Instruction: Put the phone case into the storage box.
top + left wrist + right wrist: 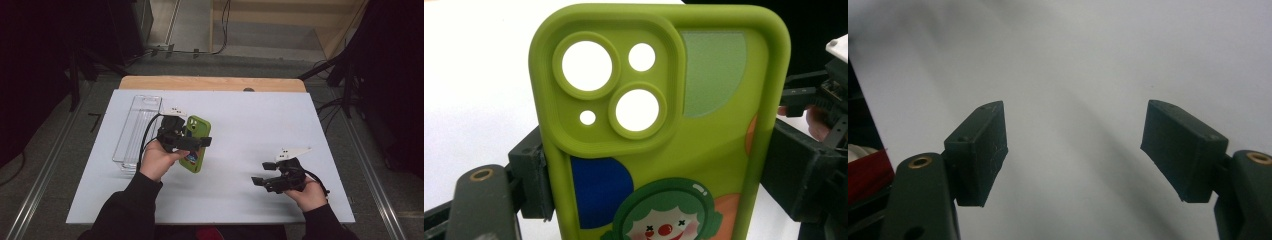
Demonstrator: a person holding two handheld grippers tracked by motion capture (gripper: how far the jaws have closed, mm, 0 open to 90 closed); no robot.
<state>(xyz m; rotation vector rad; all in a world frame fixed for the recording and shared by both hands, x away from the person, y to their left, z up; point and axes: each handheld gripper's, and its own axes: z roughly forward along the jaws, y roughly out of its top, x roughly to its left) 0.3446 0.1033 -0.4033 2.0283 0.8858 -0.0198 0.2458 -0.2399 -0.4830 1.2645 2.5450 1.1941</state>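
A green phone case (196, 144) is gripped by the left claw (199, 142), whose jaws are pressed against the case's two long edges, as is seen in the left gripper view, where the case (659, 140) stands between the black jaws with its camera cut-outs toward twelve o'clock and a clown face printed near six o'clock. In the high view the case is held over the white worktop (240, 125), left of the middle, its camera end pointing toward twelve o'clock; whether its lower end touches the surface cannot be told. A clear plastic tray (137, 131) is seen just beside the left hand (157, 160), at about nine o'clock from the case, lying lengthwise on the worktop. The right claw (261, 174) is held well apart from the case, at about four o'clock from it, near the front right of the worktop, pointing toward nine o'clock. In the right gripper view its jaws are spread wide with nothing between them, and plain white worktop (1073, 75) is seen beyond them.
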